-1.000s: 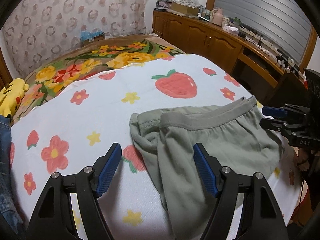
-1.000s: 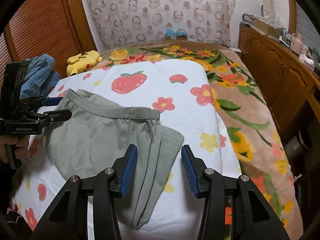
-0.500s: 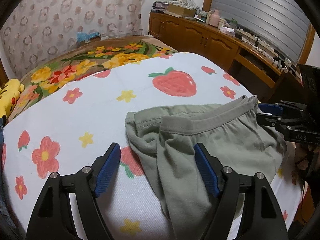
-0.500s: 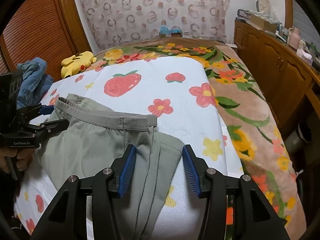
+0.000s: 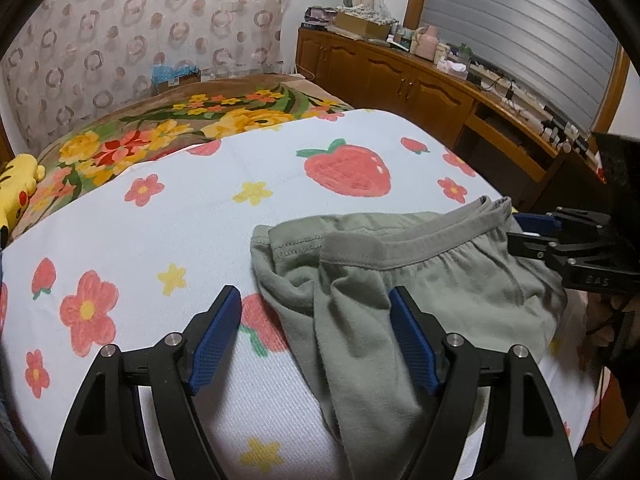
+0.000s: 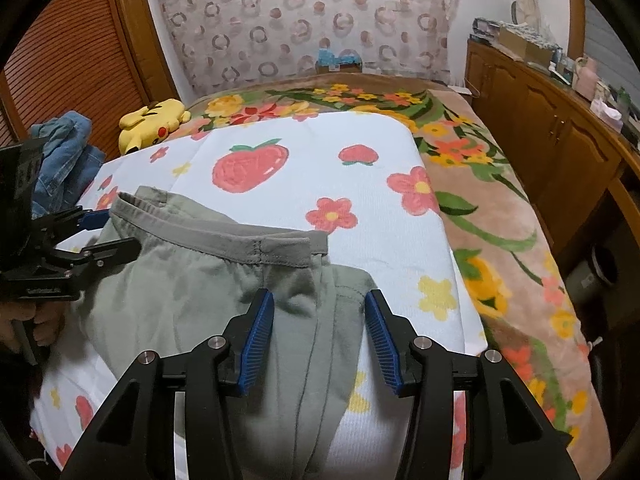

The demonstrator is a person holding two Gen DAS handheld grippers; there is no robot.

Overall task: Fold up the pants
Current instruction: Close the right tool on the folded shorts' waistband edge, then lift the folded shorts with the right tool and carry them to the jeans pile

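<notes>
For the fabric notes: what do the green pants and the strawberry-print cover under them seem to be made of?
Green pants: soft matte knit, probably cotton jersey; it drapes in loose wrinkles, with a gathered elastic waistband. Strawberry-print cover: looks like a thin, finely ribbed woven or knit sheet, matte.

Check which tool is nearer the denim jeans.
Left. Left tool, jaws closing with pants fabric between them, sits next to the jeans; right tool is across the pants, farther off.

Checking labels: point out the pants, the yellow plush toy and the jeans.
pants (image 6: 192, 292): right wrist view, flat cloth below waistband
yellow plush toy (image 6: 154, 118): right wrist view, its body
jeans (image 6: 64, 160): right wrist view, crumpled denim
</notes>
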